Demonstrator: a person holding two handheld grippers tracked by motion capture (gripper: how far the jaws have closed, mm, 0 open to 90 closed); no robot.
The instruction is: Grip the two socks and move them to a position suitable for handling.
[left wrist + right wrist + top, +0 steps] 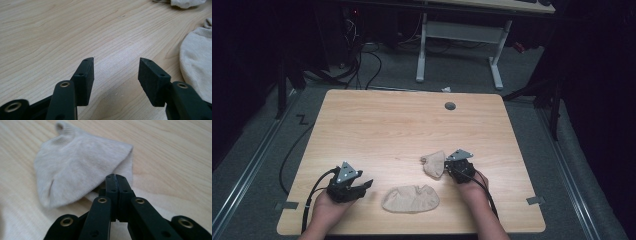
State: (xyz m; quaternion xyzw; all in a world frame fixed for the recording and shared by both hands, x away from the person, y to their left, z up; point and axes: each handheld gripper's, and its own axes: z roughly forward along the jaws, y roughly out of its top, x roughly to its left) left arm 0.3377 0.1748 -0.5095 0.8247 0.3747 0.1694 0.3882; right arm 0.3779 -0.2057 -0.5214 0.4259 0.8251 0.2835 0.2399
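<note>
Two beige socks lie on the wooden table [387, 125]. One sock [410, 198] [197, 62] rests flat near the front edge, between the two hands. The other sock [434, 164] [80, 162] is folded and raised like a tent, and my right gripper [447, 170] [116, 176] is shut on its near edge. My left gripper [364, 186] [116, 62] stands open just over bare wood to the left of the flat sock, with nothing between its jaws. The far sock's edge [186, 3] peeks in at the top of the left gripper view.
A grey round grommet [450, 106] sits in the table's far side. Strips of tape [287, 205] [535, 200] mark the front corners. Beyond the table stand a white desk frame [459, 45] and floor cables [362, 60].
</note>
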